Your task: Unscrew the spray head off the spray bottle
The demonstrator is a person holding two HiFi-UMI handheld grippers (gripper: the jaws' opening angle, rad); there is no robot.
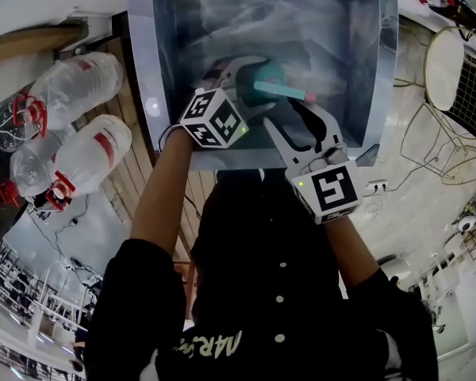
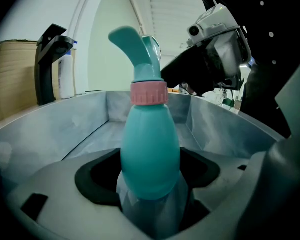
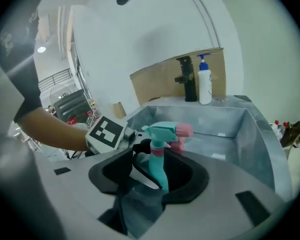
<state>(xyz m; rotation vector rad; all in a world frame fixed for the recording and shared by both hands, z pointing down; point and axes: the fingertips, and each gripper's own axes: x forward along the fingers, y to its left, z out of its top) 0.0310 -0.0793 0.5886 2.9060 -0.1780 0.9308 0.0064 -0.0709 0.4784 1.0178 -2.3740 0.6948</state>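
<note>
A teal spray bottle (image 1: pixel 263 76) with a pink collar (image 2: pixel 149 93) and a teal spray head (image 2: pixel 136 44) is held over the steel sink (image 1: pixel 166 46). My left gripper (image 1: pixel 239 84) is shut on the bottle's body (image 2: pixel 150 154), with the head pointing away from it. The pink nozzle (image 1: pixel 308 96) points right in the head view. My right gripper (image 1: pixel 297 121) reaches in from the lower right, and its jaws stand apart on either side of the bottle's neck (image 3: pixel 157 156). A gap shows on each side, so the right gripper (image 3: pixel 150 179) is open.
A black faucet (image 3: pixel 186 79) and a white pump bottle (image 3: pixel 205 86) stand at the sink's back rim, before a cardboard sheet (image 3: pixel 155 79). Large plastic water bottles (image 1: pixel 87 82) lie on the floor at left. A wire-frame stool (image 1: pixel 444 70) stands at right.
</note>
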